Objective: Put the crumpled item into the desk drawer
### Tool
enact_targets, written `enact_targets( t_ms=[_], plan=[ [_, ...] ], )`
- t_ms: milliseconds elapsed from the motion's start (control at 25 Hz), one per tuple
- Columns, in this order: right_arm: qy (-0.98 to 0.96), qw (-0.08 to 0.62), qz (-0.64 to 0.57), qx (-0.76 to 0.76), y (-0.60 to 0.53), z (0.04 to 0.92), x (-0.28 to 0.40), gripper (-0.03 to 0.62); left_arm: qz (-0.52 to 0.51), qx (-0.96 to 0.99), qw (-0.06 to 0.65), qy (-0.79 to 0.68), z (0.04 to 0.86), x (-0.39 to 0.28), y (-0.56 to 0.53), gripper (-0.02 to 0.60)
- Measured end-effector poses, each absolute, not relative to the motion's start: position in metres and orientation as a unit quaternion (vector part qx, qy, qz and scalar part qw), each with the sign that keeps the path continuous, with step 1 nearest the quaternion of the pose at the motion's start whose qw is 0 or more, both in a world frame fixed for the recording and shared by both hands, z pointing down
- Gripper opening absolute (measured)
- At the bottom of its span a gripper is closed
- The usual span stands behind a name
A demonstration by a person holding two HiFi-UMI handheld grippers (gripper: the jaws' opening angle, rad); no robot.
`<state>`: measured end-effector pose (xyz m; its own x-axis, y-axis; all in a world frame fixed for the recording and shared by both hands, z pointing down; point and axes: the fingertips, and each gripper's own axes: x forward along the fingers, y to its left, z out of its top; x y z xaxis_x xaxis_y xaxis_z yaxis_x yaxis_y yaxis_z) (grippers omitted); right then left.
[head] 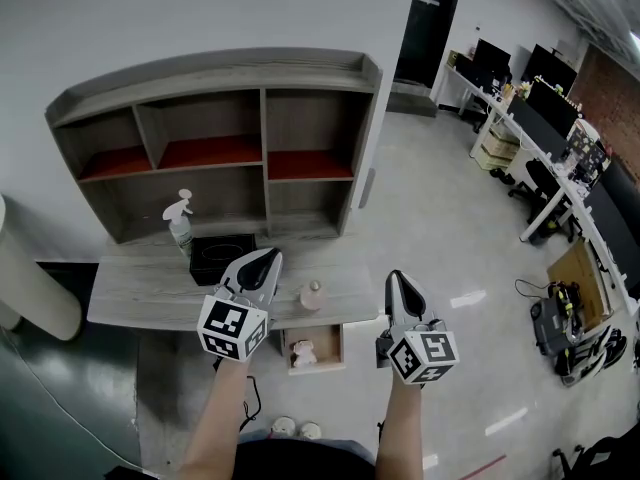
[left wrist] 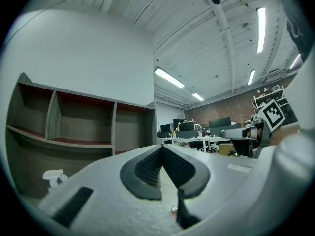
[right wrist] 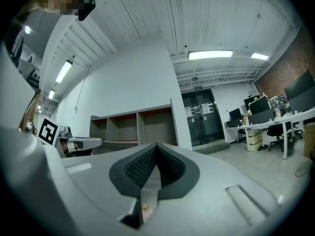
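Observation:
The grey wooden desk (head: 140, 288) has a small drawer (head: 334, 346) standing open under its front edge. A pale crumpled item (head: 303, 353) lies inside the drawer. Both grippers are held up in front of the desk, above its height, with nothing in them. My left gripper (head: 268, 257) (left wrist: 161, 149) is shut, its tip over the desk near the black box (head: 220, 258). Right of the drawer, my right gripper (head: 396, 278) (right wrist: 156, 147) is also shut, with its pads together.
A shelf hutch (head: 225, 148) with red-lined compartments stands at the desk's back. A white spray bottle (head: 180, 224) and a small pink object (head: 313, 295) stand on the desk. Office desks with monitors (head: 545, 103) line the far right. A white rounded object (head: 30, 288) stands to the left.

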<state>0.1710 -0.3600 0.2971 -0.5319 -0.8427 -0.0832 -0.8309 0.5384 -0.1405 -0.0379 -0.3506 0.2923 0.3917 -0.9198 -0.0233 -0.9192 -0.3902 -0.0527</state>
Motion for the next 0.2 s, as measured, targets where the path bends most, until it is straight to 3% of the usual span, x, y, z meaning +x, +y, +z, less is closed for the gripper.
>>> enact_targets(
  t_ms=[200],
  plan=[
    [0.873,0.073,-0.043,-0.48,-0.3581,0.298,0.1707,0.011,-0.008,-0.835,0.027,0.549,0.295,-0.0374,-0.349,0.005]
  ],
)
